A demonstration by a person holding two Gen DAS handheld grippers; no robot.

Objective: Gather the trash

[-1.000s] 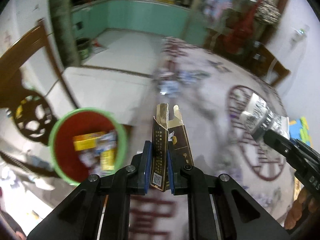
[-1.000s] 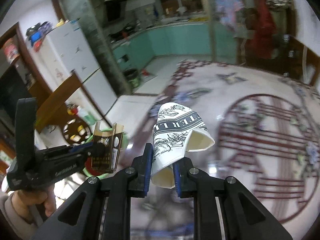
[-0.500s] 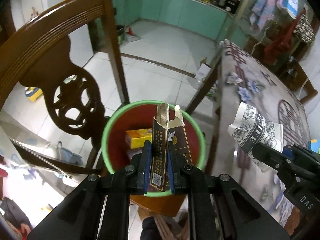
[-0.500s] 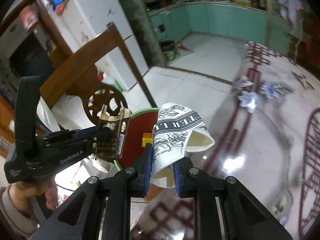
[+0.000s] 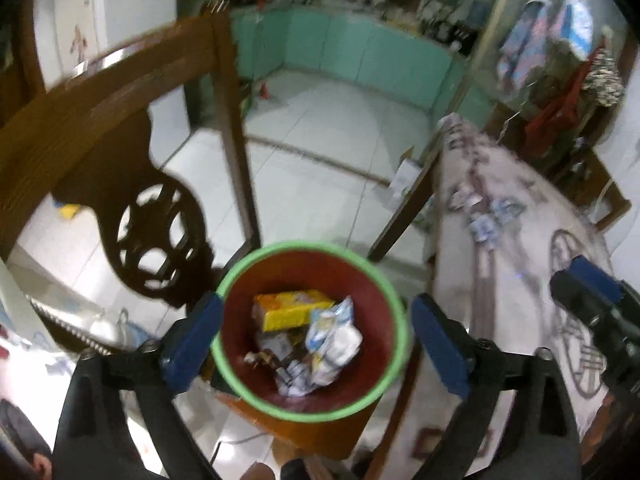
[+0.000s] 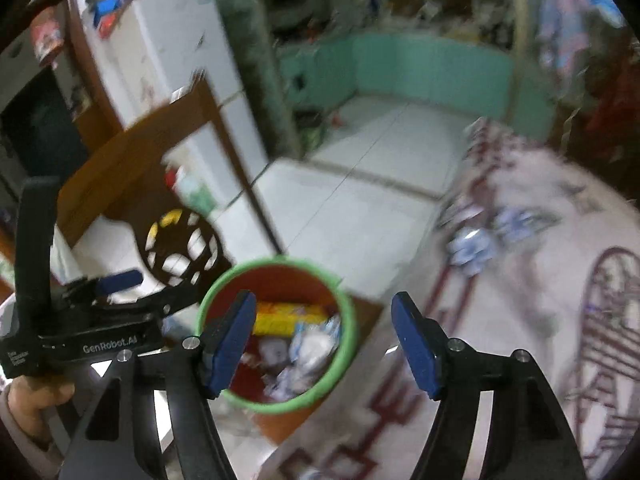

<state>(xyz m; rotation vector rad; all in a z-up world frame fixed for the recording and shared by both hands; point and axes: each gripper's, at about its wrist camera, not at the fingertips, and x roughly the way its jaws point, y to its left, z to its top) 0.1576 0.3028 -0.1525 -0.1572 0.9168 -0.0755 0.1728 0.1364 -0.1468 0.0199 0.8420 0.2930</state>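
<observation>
A red trash bin with a green rim (image 5: 394,304) stands on a wooden chair seat beside the table; it also shows in the right wrist view (image 6: 348,312). Inside lie a yellow box (image 5: 290,312) and crumpled white wrappers (image 5: 336,340). My left gripper (image 5: 316,340) is open and empty right above the bin. My right gripper (image 6: 324,340) is open and empty, above the bin's right side. The left gripper's body (image 6: 80,340) shows left of the bin in the right wrist view.
A carved wooden chair back (image 5: 132,184) rises left of the bin. The table with a patterned white and dark red cloth (image 5: 500,200) lies to the right, with small blue and white scraps (image 5: 484,228) on it. A white tiled floor (image 5: 320,152) lies beyond.
Both grippers have opened over the bin. The dark cigarette box has left my left gripper and the printed paper cup has left my right gripper.
</observation>
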